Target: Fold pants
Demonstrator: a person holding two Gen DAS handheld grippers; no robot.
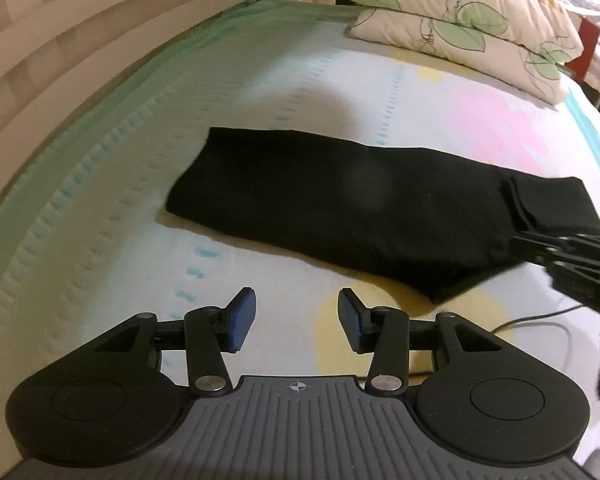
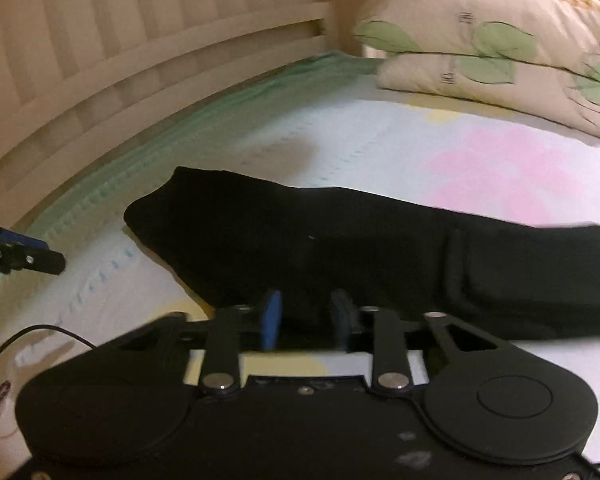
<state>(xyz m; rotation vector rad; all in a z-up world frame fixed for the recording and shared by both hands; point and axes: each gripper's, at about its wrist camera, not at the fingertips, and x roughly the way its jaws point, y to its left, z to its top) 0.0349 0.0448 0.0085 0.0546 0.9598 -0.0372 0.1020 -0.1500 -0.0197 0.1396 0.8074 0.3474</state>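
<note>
Black pants (image 1: 340,200) (image 2: 340,248) lie folded into a long flat strip across the bed sheet (image 1: 112,216). My left gripper (image 1: 296,320) hovers over the sheet just short of the strip's near edge, open, with nothing between its blue pads. Its tip also shows at the left edge of the right wrist view as the left gripper (image 2: 54,262). My right gripper (image 2: 306,320) sits at the pants' near edge. A gap shows between its pads with dark cloth behind it, and the cloth lies flat. From the left wrist view the right gripper (image 1: 526,238) reaches in at the strip's right end.
Two leaf-print pillows (image 1: 460,20) (image 2: 500,52) are stacked at the far right of the bed. A slatted wooden rail (image 1: 60,40) (image 2: 140,40) runs along the far side. A thin black cable (image 1: 540,318) (image 2: 40,330) lies on the sheet near the grippers.
</note>
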